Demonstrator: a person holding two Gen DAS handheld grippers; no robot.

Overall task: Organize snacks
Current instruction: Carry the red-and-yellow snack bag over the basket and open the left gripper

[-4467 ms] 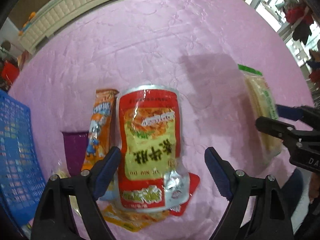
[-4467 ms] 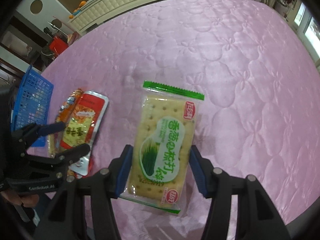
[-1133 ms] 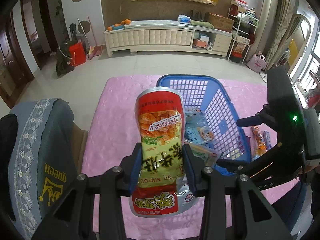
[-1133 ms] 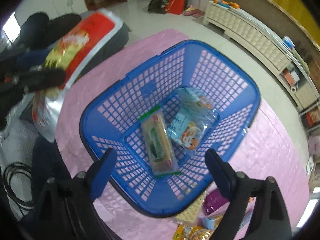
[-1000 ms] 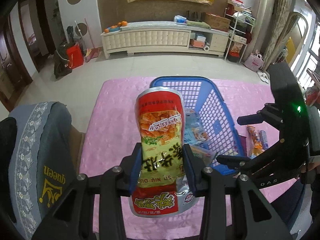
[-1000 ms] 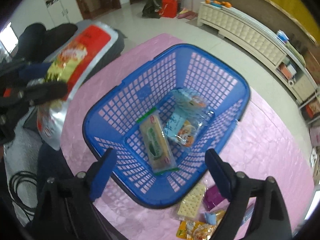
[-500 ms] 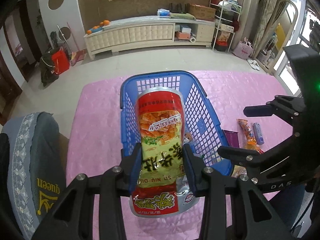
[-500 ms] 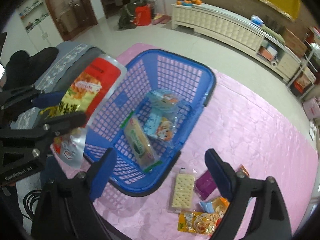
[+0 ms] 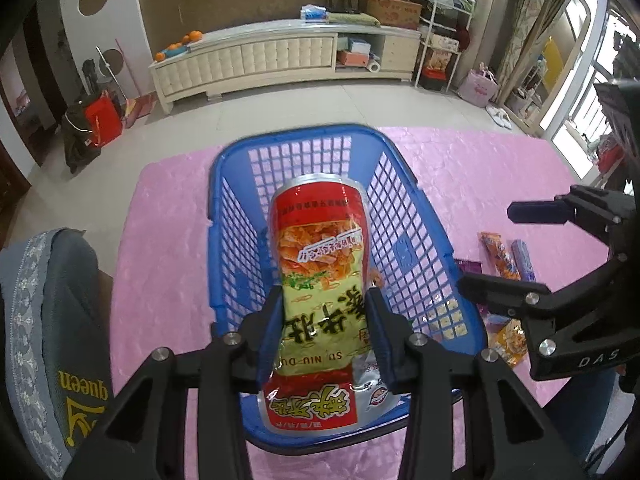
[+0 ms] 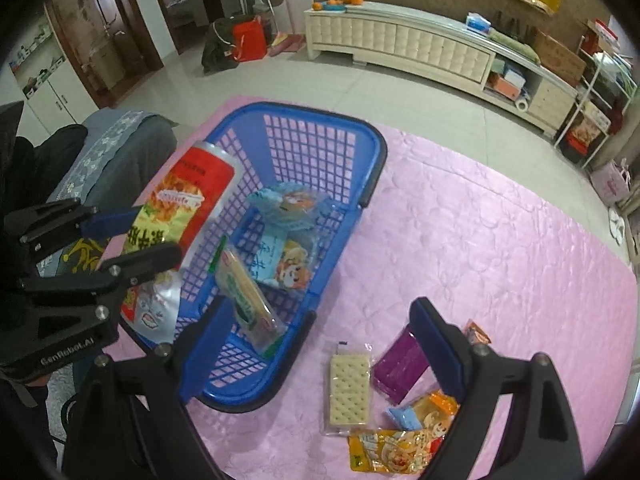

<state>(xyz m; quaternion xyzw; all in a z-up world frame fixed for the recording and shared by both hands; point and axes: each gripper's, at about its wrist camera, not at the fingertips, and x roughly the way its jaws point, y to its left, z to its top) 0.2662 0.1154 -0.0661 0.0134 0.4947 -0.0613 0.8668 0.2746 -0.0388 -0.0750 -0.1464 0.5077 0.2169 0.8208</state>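
Overhead, left tongs (image 9: 325, 322) pinching red snack bag (image 9: 316, 240) above basket (image 9: 408, 216), right tongs (image 10: 316, 332) wide (empty).

The left gripper (image 9: 325, 320) is held level, pointing forward, its blue-padded fingers (image 9: 271, 326) pressed in from either side. The right gripper (image 10: 320, 344) hangs beside it, tilted downward, jaws spread wide with nothing between them.

1. The red snack bag (image 9: 316, 280), lying on the pink worktop (image 9: 160, 264) 4.5 s ago, is now lifted in the left tongs (image 9: 326, 324) above the blue basket (image 9: 404, 248).
2. The green cracker pack (image 10: 244, 300) has left the right tongs (image 10: 316, 344) and lies inside the basket.
3. The right tongs now stand spread, pulled back over the loose snacks (image 10: 400, 436).
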